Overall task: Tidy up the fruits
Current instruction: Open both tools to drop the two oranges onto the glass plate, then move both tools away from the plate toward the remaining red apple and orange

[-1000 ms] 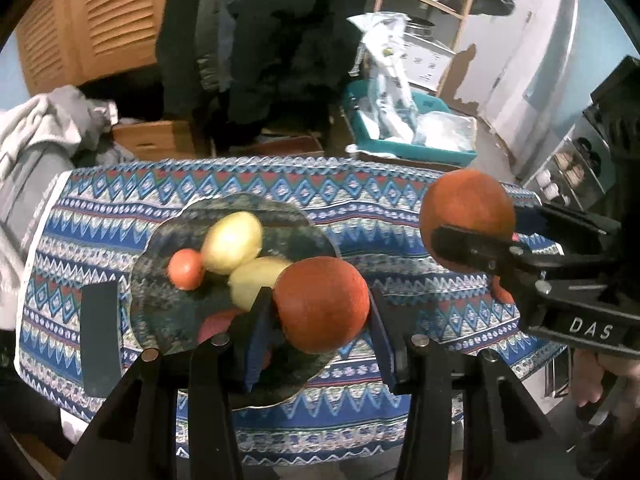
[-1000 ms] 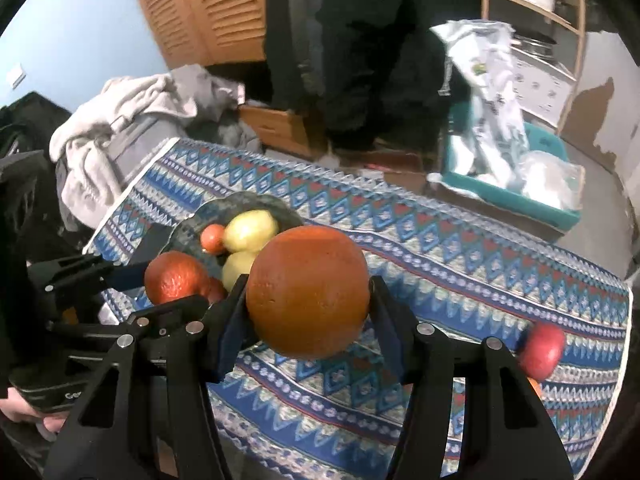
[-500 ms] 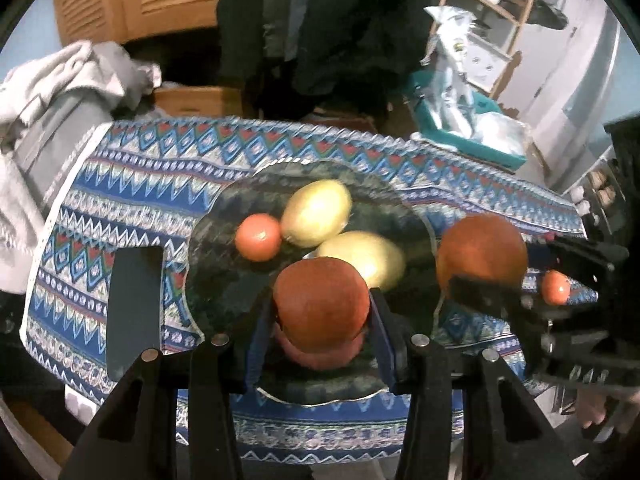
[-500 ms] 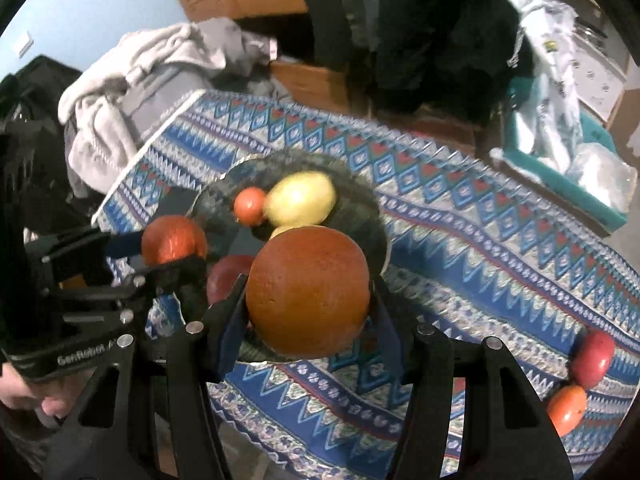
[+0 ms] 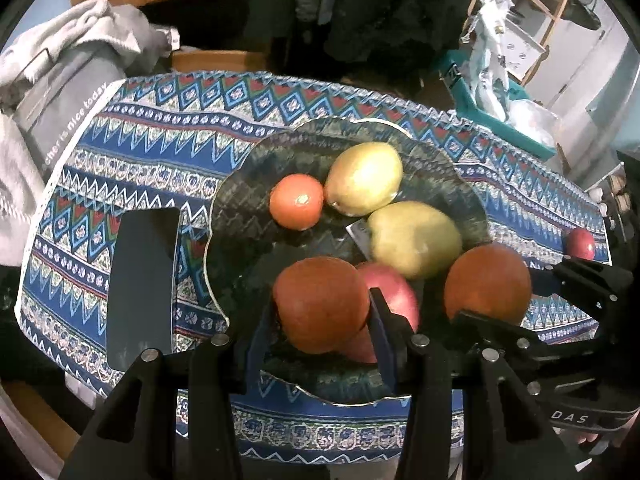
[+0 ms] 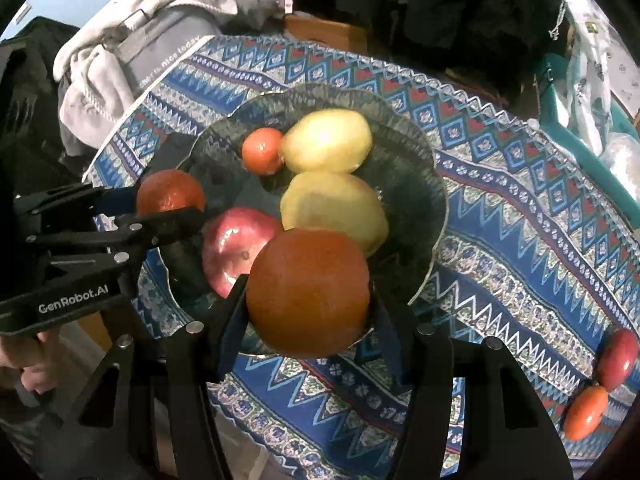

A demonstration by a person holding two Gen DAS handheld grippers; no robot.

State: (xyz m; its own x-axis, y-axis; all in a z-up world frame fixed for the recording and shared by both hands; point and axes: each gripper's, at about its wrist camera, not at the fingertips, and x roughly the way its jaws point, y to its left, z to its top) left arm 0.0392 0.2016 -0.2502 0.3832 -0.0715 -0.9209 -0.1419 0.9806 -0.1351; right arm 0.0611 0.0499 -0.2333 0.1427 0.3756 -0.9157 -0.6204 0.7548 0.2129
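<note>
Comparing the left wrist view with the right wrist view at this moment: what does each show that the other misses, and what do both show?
Only the left wrist view: a dark flat rectangle on the tablecloth left of the plate, and a wooden shelf at top right.

Only the right wrist view: an orange-red fruit beside the red one at the cloth's right edge, and a hand holding the left gripper.

Both: the dark plate holding two yellow fruits, a small orange-red one and a red apple, with each gripper gripping an orange over it.
</note>
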